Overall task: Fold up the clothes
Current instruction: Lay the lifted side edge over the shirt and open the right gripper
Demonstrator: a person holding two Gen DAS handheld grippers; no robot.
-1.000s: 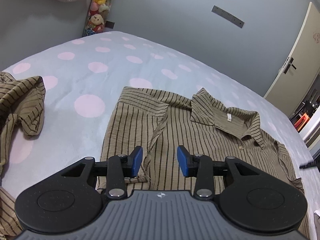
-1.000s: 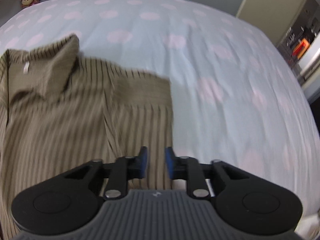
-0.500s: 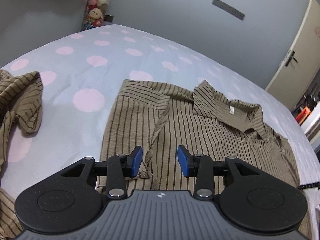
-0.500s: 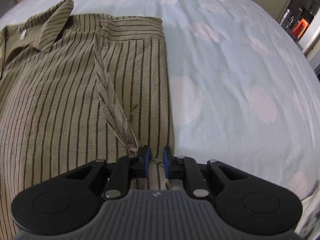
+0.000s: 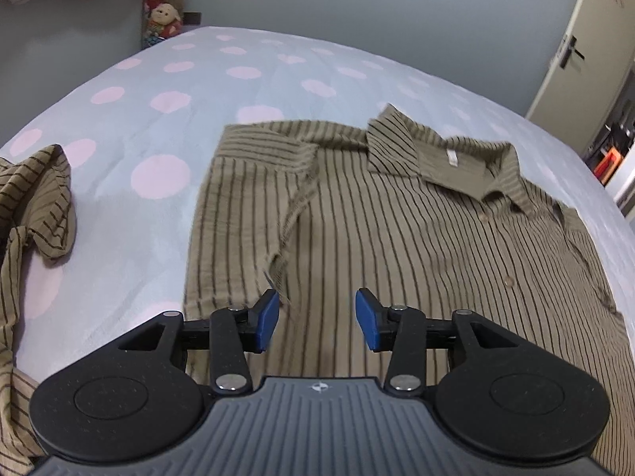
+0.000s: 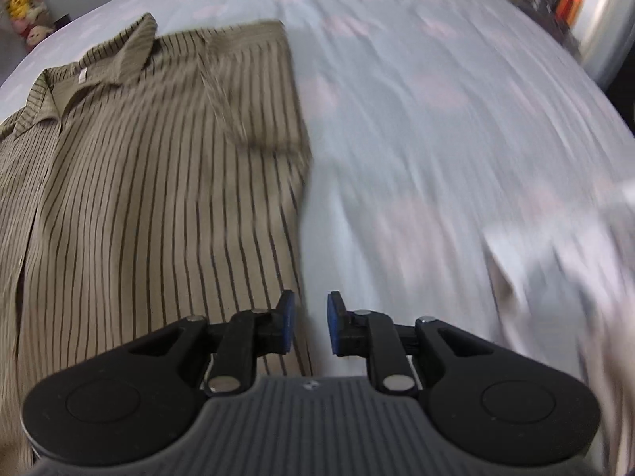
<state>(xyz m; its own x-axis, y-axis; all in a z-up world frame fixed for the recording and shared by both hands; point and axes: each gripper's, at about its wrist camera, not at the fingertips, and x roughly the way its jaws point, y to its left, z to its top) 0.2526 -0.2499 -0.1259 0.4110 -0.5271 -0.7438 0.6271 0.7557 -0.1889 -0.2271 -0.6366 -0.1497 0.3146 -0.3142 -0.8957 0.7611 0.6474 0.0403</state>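
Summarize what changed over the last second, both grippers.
Right gripper opened slightly, letting go of the folded sleeve, which now lies flat on the striped shirt; gripper now at its right edge. Left gripper stayed open above the shirt. Second garment unmoved.

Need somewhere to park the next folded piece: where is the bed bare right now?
Bare bedspread lies between the striped shirt and the far wall, and in a strip between the shirt and the crumpled striped garment. The right view shows open bedspread right of the shirt's edge. The middle is crowded: the shirt fills it, beneath both open tongs.
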